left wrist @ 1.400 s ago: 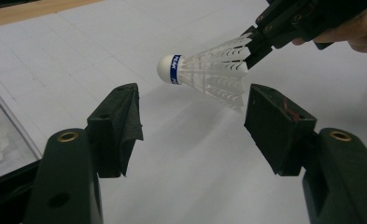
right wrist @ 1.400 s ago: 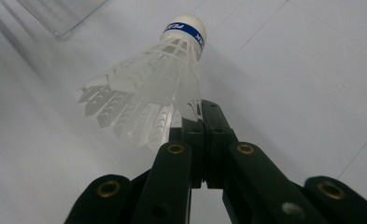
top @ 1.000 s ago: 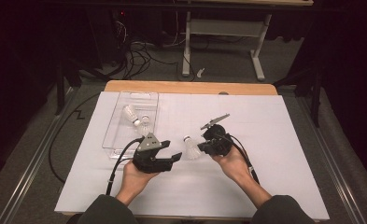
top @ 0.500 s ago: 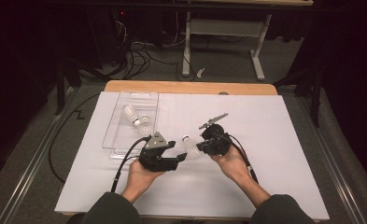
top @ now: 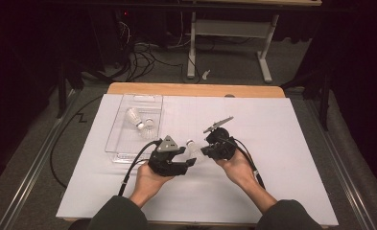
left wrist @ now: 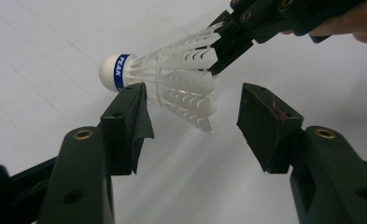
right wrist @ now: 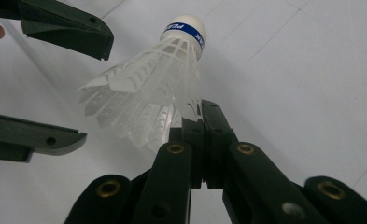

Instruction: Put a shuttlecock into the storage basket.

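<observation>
Shuttlecock (top: 192, 146) held above white bench (top: 282, 143), centre frame, between both tools. Right tool (top: 206, 152) clamped on skirt edge, cork presented outward for handover. Left tool (top: 190, 162) apart, just been closing, skirt between jaws, pads not yet pressing. Two more shuttlecocks in clear tray (top: 123, 108), upper left.

Both forearms come in from the near edge of the table, hands close together over its middle. The right gripper (right wrist: 201, 122) has its jaws pinched tight, tips pointing toward the left gripper (left wrist: 193, 109). The left gripper's jaws stand apart and have just been closing, angled toward the right one, the left hand (top: 147, 182) cupped beneath its body.
</observation>
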`<state>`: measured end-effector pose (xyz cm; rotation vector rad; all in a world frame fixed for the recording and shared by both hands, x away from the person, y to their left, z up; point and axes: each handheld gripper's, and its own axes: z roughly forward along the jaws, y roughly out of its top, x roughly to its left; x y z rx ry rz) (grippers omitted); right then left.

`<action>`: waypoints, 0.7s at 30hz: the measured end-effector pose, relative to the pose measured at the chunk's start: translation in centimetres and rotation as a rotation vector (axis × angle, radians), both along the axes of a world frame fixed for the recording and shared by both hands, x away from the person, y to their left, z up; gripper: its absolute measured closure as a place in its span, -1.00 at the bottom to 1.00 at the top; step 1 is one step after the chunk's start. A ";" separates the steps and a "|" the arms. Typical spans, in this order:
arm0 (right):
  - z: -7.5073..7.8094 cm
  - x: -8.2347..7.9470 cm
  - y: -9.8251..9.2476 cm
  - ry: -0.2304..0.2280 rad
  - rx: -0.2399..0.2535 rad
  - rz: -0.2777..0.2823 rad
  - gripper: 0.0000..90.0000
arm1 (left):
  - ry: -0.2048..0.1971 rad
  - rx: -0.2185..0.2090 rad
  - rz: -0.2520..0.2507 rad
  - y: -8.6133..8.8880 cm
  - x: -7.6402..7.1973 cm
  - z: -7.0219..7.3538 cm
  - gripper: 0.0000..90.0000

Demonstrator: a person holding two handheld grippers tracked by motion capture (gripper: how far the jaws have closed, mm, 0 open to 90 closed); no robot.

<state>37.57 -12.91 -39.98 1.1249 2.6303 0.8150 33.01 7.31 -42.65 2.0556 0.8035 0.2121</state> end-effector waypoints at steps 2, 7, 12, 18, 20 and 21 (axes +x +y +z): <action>0.0 0.0 0.0 -0.001 0.002 0.001 1.00 | 0.008 0.006 0.003 -0.1 0.1 0.0 -0.01; 0.0 -0.1 0.1 -0.001 0.004 0.006 1.00 | 0.011 0.029 0.015 -0.2 0.1 0.0 0.06; 0.0 -0.1 0.2 0.002 0.003 0.005 1.00 | 0.031 0.041 0.021 -0.2 0.3 0.0 0.13; 0.1 -0.2 0.2 -0.004 0.005 0.012 1.00 | 0.045 0.061 0.039 -0.5 0.6 0.0 0.22; 0.1 -0.3 0.2 0.000 0.010 0.010 1.00 | 0.044 0.065 0.035 -0.6 0.5 0.1 0.24; 0.1 -0.3 0.2 0.003 0.011 0.010 1.00 | 0.043 0.067 0.036 -0.6 0.5 0.1 0.26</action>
